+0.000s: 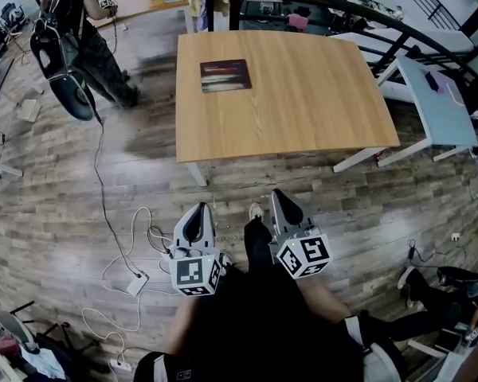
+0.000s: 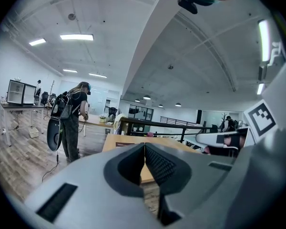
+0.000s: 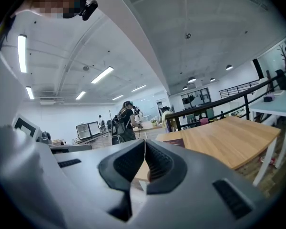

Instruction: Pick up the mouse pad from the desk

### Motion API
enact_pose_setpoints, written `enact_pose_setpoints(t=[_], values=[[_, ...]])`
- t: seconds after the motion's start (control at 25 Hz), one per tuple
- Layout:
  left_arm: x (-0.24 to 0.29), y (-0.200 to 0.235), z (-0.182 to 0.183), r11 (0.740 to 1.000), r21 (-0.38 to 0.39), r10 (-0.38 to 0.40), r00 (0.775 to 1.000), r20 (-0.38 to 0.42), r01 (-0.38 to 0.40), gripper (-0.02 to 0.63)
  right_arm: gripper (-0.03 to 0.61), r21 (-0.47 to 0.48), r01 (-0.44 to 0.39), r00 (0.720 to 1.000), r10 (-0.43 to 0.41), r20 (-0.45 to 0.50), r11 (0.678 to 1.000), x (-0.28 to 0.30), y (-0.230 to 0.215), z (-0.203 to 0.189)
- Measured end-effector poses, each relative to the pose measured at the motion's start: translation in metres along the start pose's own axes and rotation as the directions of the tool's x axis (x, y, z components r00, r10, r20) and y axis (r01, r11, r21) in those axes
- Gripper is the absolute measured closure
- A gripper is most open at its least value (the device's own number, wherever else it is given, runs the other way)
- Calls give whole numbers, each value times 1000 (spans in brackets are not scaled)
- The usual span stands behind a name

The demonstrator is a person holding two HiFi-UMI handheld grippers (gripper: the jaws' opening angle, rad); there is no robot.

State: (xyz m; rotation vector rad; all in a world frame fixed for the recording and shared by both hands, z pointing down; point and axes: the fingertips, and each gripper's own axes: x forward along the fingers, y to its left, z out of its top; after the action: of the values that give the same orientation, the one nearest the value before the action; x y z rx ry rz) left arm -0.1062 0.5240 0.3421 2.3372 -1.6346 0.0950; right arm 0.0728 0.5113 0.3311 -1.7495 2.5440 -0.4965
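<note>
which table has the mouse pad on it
The big wooden desk in the middle: the mouse pad lies near its far left corner. The pale table to its right has none.

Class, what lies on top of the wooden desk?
Only the dark mouse pad, flat near the far left corner of the desk; the rest shows bare wood. The wood beneath the pad is hidden.

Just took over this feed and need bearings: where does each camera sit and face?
Head view: on the person's head, facing steeply down at the desk and mouse pad; shows left gripper, right gripper, dark torso.
Left gripper view: on that gripper, facing roughly level along its shut jaws toward the desk.
Right gripper view: likewise, along its own shut jaws.
Shared: all three show the desk and mouse pad.
</note>
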Motion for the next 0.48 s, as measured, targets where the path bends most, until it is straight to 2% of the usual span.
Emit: enact_pose_setpoints(t=[0.2, 0.48], values=[[41, 5, 3, 999, -2, 32, 999, -12, -32, 589, 548, -16, -29, 1000, 29, -8, 999, 43, -21, 9], [120, 3, 12, 996, -8, 91, 995, -43, -91, 589, 548, -47, -78, 996, 76, -50, 996, 111, -71, 22]])
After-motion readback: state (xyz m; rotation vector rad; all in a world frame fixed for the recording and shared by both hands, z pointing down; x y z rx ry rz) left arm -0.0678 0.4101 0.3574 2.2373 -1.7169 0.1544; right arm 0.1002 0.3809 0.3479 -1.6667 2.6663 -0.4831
